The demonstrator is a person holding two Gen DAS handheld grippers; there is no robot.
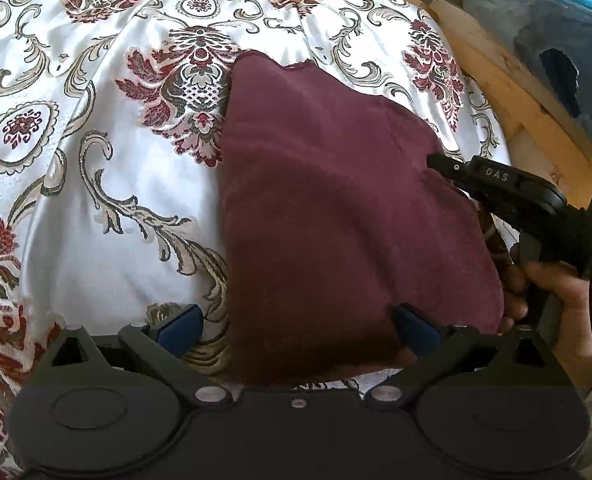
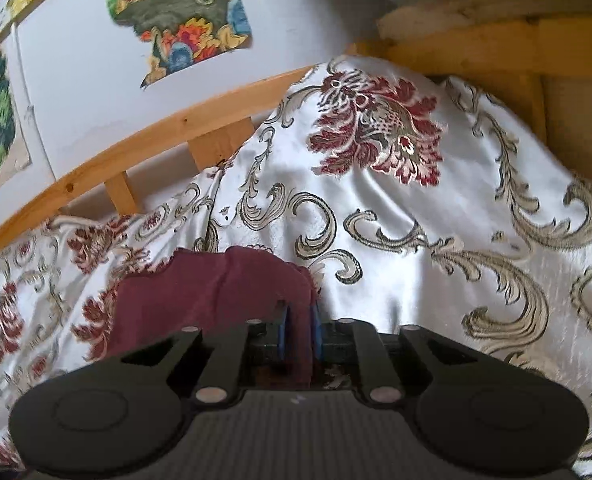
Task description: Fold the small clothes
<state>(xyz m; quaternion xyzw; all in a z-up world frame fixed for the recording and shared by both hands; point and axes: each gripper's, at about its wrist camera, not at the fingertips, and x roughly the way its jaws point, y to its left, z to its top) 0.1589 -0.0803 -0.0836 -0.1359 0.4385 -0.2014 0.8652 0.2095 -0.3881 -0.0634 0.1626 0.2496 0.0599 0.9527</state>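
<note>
One maroon garment (image 1: 335,216) is seen spread on the floral bedspread (image 1: 96,184), towards the bed's wooden-railed far edge. Its right edge is pinched between the closed jaws of the right gripper (image 2: 299,330). The left gripper (image 1: 297,326) is held wide open over its near edge. Two pictures (image 2: 180,16) are fixed to the wall.

garment (image 1: 335,216): plain maroon, no print
bedspread (image 1: 96,168): shiny white, dark red flowers, beige scrolls edged in black
bed frame (image 2: 144,148): honey-yellow wood
wall pictures (image 2: 184,16): bright orange, blue, yellow, green
wall (image 2: 76,80): white
left gripper (image 1: 296,324): black body, blue pads
right gripper (image 2: 299,328): black body, blue pads
</note>
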